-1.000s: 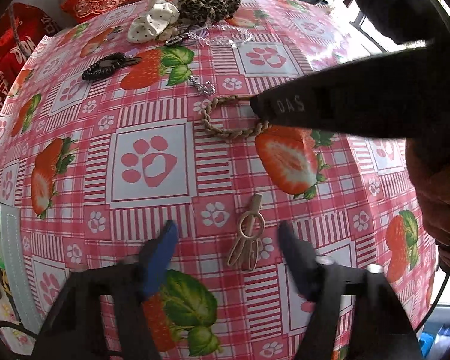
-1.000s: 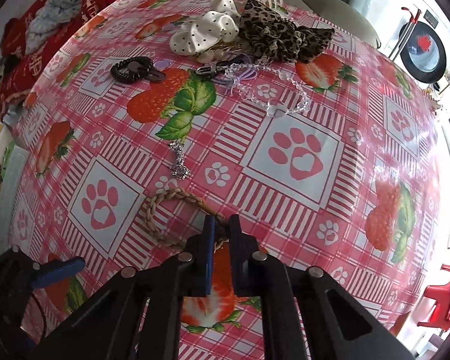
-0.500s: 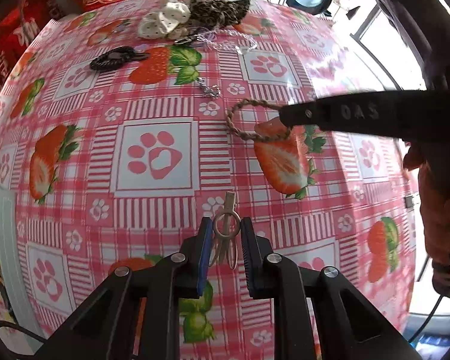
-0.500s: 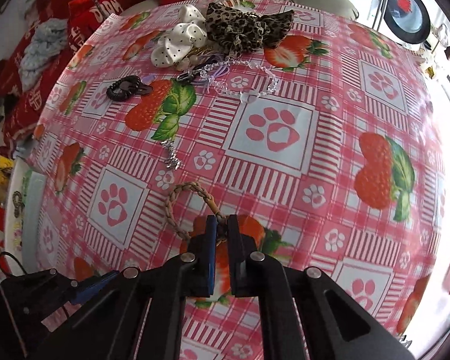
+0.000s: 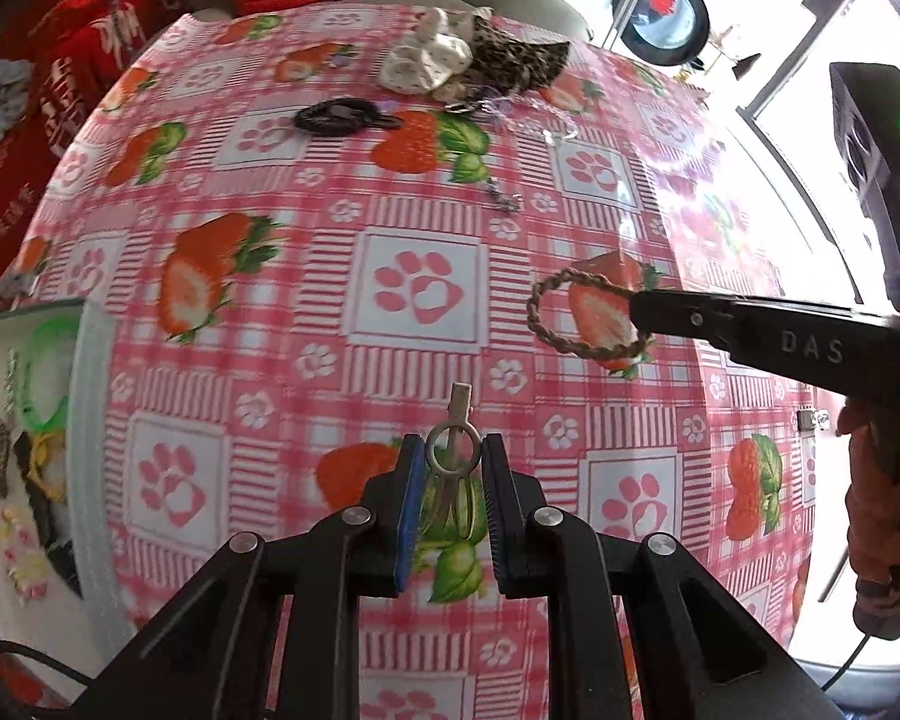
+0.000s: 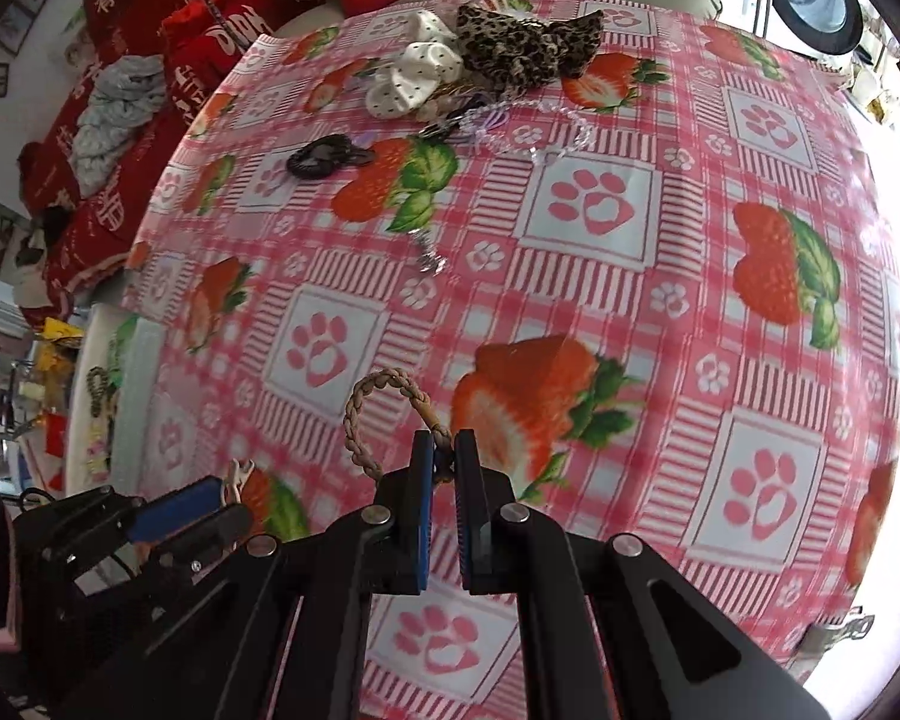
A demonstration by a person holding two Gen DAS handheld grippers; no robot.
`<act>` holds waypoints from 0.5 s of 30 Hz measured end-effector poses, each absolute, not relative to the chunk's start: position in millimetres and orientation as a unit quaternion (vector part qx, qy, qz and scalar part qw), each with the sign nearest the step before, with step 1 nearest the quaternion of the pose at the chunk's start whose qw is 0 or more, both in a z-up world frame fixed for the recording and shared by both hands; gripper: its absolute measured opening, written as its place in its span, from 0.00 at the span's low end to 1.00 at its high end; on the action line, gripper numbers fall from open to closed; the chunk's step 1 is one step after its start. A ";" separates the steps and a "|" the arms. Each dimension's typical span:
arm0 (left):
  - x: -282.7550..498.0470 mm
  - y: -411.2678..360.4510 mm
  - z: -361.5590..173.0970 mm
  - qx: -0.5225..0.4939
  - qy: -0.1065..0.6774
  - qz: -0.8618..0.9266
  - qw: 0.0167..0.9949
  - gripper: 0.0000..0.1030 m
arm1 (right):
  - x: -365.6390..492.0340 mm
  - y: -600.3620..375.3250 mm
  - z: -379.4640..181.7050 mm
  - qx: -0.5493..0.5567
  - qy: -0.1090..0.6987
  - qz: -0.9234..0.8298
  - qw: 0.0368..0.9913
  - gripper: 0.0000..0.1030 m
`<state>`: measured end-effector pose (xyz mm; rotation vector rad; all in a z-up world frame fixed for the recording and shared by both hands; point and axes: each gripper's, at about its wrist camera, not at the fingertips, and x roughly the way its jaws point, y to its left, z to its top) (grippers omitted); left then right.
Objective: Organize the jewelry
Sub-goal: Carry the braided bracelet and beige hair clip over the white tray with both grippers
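My left gripper (image 5: 448, 461) is shut on a beige ring-and-hand hair clip (image 5: 453, 450) and holds it above the strawberry tablecloth. My right gripper (image 6: 443, 449) is shut on a braided tan rope bracelet (image 6: 371, 414), lifted off the cloth; the bracelet also shows in the left wrist view (image 5: 576, 315). A white tray (image 5: 93, 372) at the left edge holds several jewelry pieces; it also shows in the right wrist view (image 6: 135, 360).
At the table's far side lie a black hair tie (image 6: 324, 156), a white dotted scrunchie (image 6: 414, 75), a leopard scrunchie (image 6: 522, 48), a clear bead necklace (image 6: 540, 132) and a small silver charm (image 6: 429, 258). Red cushions (image 6: 150, 60) lie beyond the table.
My left gripper closed on the hair clip and lifted it. My right gripper lifted the braided bracelet off the cloth. Both moved left, bringing the tray into view.
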<state>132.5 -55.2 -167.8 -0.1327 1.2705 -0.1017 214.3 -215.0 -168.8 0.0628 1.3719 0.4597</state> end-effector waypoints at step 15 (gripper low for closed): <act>81.4 19.3 -139.1 -0.074 0.566 -0.020 0.821 0.25 | 171.1 -147.1 -142.8 0.028 0.624 0.251 0.739 0.07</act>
